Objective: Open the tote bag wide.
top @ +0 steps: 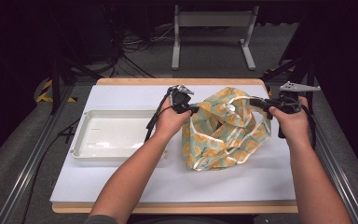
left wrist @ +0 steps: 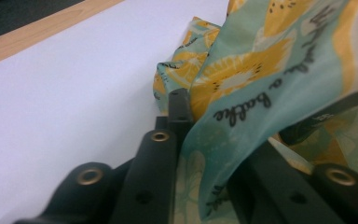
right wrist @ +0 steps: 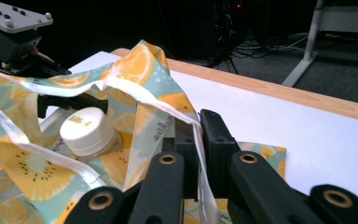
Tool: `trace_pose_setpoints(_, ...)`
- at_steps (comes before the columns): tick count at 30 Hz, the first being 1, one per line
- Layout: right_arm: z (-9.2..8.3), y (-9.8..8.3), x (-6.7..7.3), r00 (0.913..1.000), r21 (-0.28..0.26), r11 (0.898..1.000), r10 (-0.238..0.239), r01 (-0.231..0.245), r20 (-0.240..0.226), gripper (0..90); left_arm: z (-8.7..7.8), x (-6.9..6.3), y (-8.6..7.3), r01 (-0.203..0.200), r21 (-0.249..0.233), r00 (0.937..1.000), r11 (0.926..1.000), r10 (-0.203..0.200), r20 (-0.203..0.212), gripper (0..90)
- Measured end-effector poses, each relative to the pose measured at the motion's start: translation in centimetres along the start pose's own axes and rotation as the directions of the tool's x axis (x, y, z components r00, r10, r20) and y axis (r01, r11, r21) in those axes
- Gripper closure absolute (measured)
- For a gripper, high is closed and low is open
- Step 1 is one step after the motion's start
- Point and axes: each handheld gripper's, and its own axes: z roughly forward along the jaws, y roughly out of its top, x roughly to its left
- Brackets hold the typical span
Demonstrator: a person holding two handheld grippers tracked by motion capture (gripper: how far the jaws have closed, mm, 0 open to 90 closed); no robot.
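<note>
The bag [top: 223, 130], printed with orange and lemon slices on pale green, stands on the white table top [top: 121, 182] a little right of the middle, held open at its mouth by both grippers. The left gripper [top: 192, 109] is clamped on the left rim of the bag; in the left gripper view the printed cloth [left wrist: 261, 93] passes between its two black jaws, which press it. The right gripper [top: 256, 101] is clamped on the right rim, and in the right gripper view a white band of the bag's edge [right wrist: 200, 140] runs down between its closed jaws. Inside the open mouth a white bottle cap [right wrist: 87, 130] shows, with the bag's sides around it. A shallow white tray [top: 81, 140] lies to the left of the bag, near the person's left forearm and apart from the cloth. The bag's lower part rests on the table, well inside the wooden border [top: 177, 208] on the near side; on the far side its top comes close to the wooden rim. Bare table lies in front of the bag and to the right of it, up to the right edge.
</note>
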Motion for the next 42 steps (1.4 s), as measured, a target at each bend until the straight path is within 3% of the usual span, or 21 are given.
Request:
trace_pose_setpoints(1,0.1,-0.1,0.0,1.0,0.005,1.0,-0.003,0.003,0.001,86.6,-0.1,-0.1,0.0,-0.002,-0.021,0.9999,0.9998,0.002,-0.012,72.9)
trace_pose_setpoints(3,0.1,-0.1,0.1,0.9999,0.005,1.0,-0.009,0.009,0.005,86.6,-0.6,-0.5,0.0,-0.015,-0.087,0.9989,0.9961,0.011,-0.046,40.3)
trace_pose_setpoints(4,0.1,-0.1,0.1,1.0,0.003,1.0,-0.009,0.009,0.002,86.6,-0.9,-0.7,0.0,-0.019,-0.104,0.999,0.9945,0.014,-0.043,31.9)
trace_pose_setpoints(7,0.0,-0.1,0.2,0.9999,0.001,1.0,-0.012,0.012,0.0,86.6,-2.4,-1.7,-0.1,-0.053,-0.138,0.9978,0.989,0.047,-0.046,19.2)
trace_pose_setpoints(10,0.0,-0.1,0.2,0.9999,-0.001,1.0,-0.013,0.013,-0.001,86.7,-4.1,-2.9,-0.2,-0.086,-0.175,0.995,0.9807,0.076,-0.065,13.6)
trace_pose_setpoints(13,0.0,-0.1,0.3,0.9999,-0.003,1.0,-0.012,0.012,-0.002,86.7,-5.5,-3.8,-0.3,-0.097,-0.195,0.9939,0.976,0.084,-0.072,12.1)
trace_pose_setpoints(15,0.1,-0.1,0.4,0.9999,-0.004,1.0,-0.014,0.014,-0.004,86.8,-7.0,-5.0,-0.4,-0.121,-0.231,0.9916,0.9655,0.107,-0.072,11.9)
trace_pose_setpoints(17,0.0,-0.1,0.5,0.9999,-0.004,1.0,-0.013,0.013,-0.005,86.8,-7.8,-5.9,-0.6,-0.14,-0.235,0.9894,0.9618,0.127,-0.07,12.2)
trace_pose_setpoints(19,0.0,-0.1,0.5,0.9999,-0.007,1.0,-0.013,0.013,-0.004,86.7,-8.3,-6.9,-0.9,-0.147,-0.228,0.989,0.9625,0.141,-0.042,15.1)
trace_pose_setpoints(22,-0.1,-0.1,0.4,0.9999,-0.01,1.0,-0.014,0.014,-0.004,86.8,-8.2,-8.1,-1.4,-0.14,-0.21,0.988,0.9676,0.151,0.034,21.3)
trace_pose_setpoints(26,0.0,-0.1,0.5,0.9999,-0.011,1.0,-0.012,0.012,-0.006,86.5,-7.4,-9.2,-1.7,-0.181,-0.192,0.9806,0.9645,0.192,0.039,20.4)
trace_pose_setpoints(30,-0.1,-0.1,0.5,0.9999,-0.012,1.0,-0.011,0.011,-0.004,86.2,-6.6,-9.9,-1.7,-0.154,-0.197,0.979,0.9682,0.177,0.102,22.8)
trace_pose_setpoints(34,-0.2,-0.1,0.5,0.9999,-0.017,1.0,-0.01,0.01,-0.004,86.0,-5.5,-10.1,-1.5,-0.141,-0.192,0.9787,0.9711,0.166,0.121,23.8)
trace_pose_setpoints(37,-0.2,-0.2,0.6,0.9999,-0.016,1.0,-0.014,0.014,-0.006,85.9,-4.8,-10.0,-1.2,-0.101,-0.212,0.9833,0.9719,0.13,0.127,24.9)
trace_pose_setpoints(40,-0.1,-0.2,0.7,0.9998,-0.015,1.0,-0.016,0.016,-0.007,85.8,-4.0,-9.8,-0.7,-0.015,-0.231,0.9866,0.9729,0.051,0.155,25.0)
trace_pose_setpoints(42,-0.1,-0.2,0.7,0.9999,-0.015,1.0,-0.015,0.015,-0.007,85.6,-3.6,-9.6,-0.4,0.007,-0.239,0.9888,0.9711,0.029,0.146,25.0)
